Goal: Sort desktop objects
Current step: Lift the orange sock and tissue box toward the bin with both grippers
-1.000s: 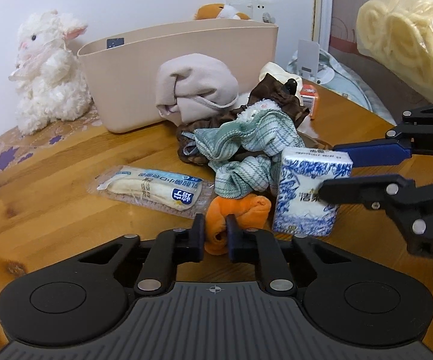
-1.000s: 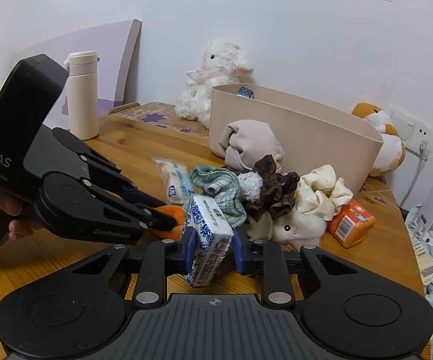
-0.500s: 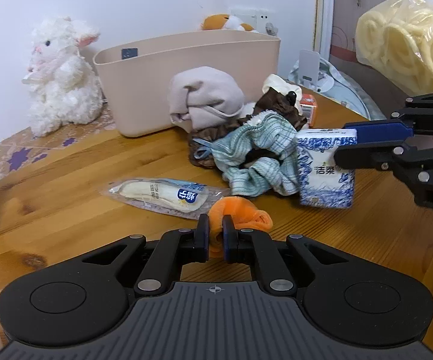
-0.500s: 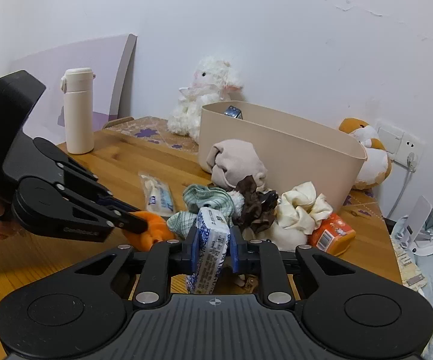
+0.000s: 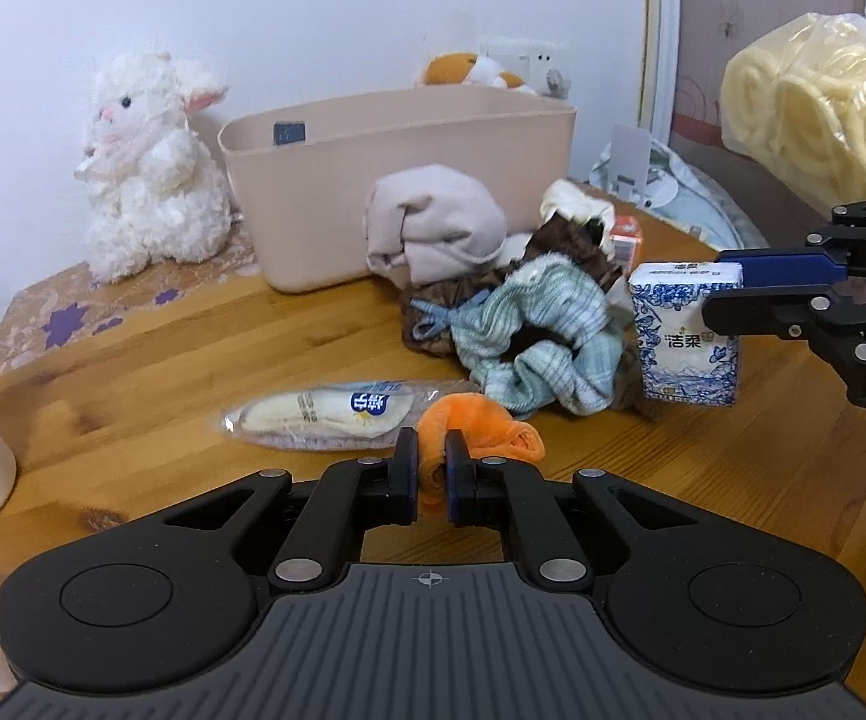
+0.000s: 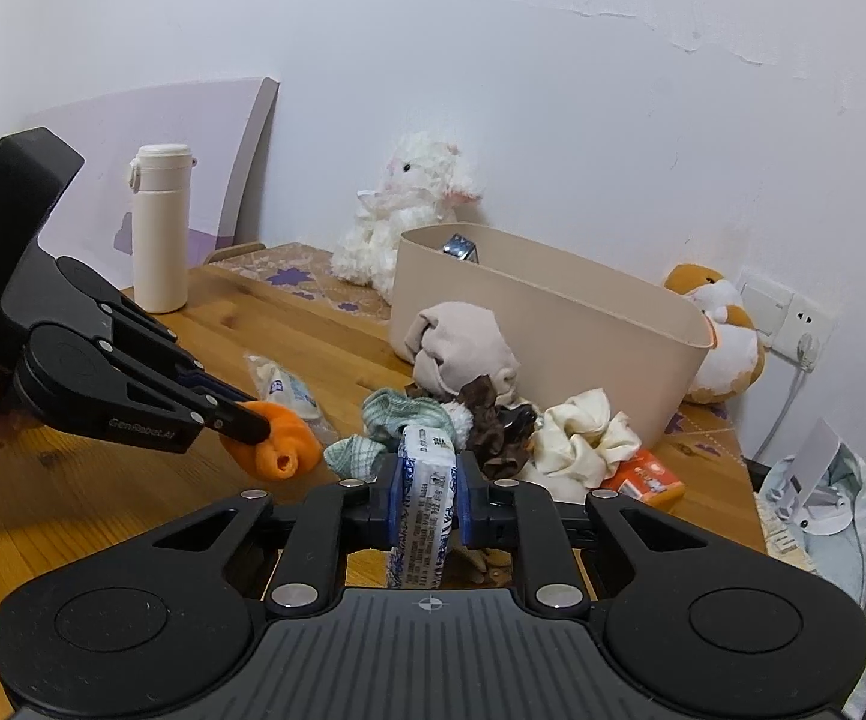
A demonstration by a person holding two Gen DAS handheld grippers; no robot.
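Pinching an orange cloth roll [image 5: 481, 432] just above the table [image 5: 132, 372], the left gripper [image 5: 431, 474] hangs beside the right gripper [image 6: 426, 501], clamped on a blue-patterned tissue pack [image 6: 423, 510] near the beige bin [image 6: 553, 312].

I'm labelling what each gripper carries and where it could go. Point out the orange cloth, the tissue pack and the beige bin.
orange cloth [image 5: 481, 420], left wrist view, its rolled top.
tissue pack [image 6: 426, 480], right wrist view, its upper edge between the pads.
beige bin [image 6: 553, 312], right wrist view, its front wall.
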